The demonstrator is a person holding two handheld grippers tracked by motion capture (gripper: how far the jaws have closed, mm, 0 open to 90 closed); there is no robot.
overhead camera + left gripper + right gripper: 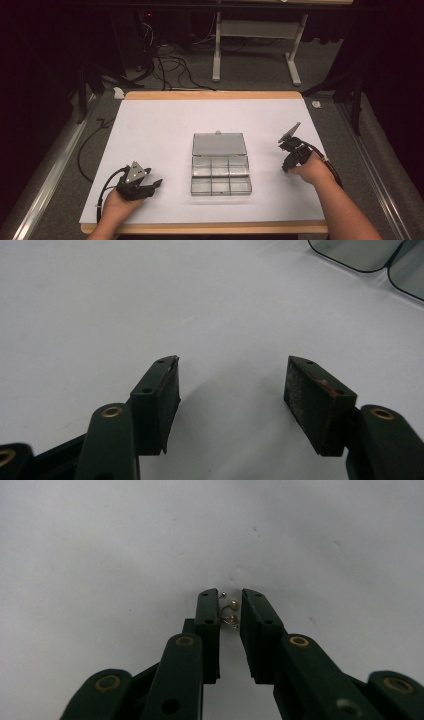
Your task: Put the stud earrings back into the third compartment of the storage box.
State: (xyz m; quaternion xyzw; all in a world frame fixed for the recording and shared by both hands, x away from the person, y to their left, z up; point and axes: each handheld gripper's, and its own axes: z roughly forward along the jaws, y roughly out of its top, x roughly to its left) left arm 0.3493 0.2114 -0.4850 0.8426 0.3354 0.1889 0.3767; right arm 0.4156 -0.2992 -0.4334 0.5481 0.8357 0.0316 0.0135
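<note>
A clear plastic compartment box lies open at the middle of the white table top, with its lid folded back flat. To the box's right, my right gripper points down at the table. In the right gripper view its jaws stand a narrow gap apart, and a tiny pearl earring piece lies on the table between the tips, not pressed. My left gripper rests at the front left, open and empty, with the box's corner ahead of it.
The white sheet sits on a wooden table whose edge runs along the front. Beyond the far edge, black cables lie on the grey floor beside a white stand. Metal rails flank the table.
</note>
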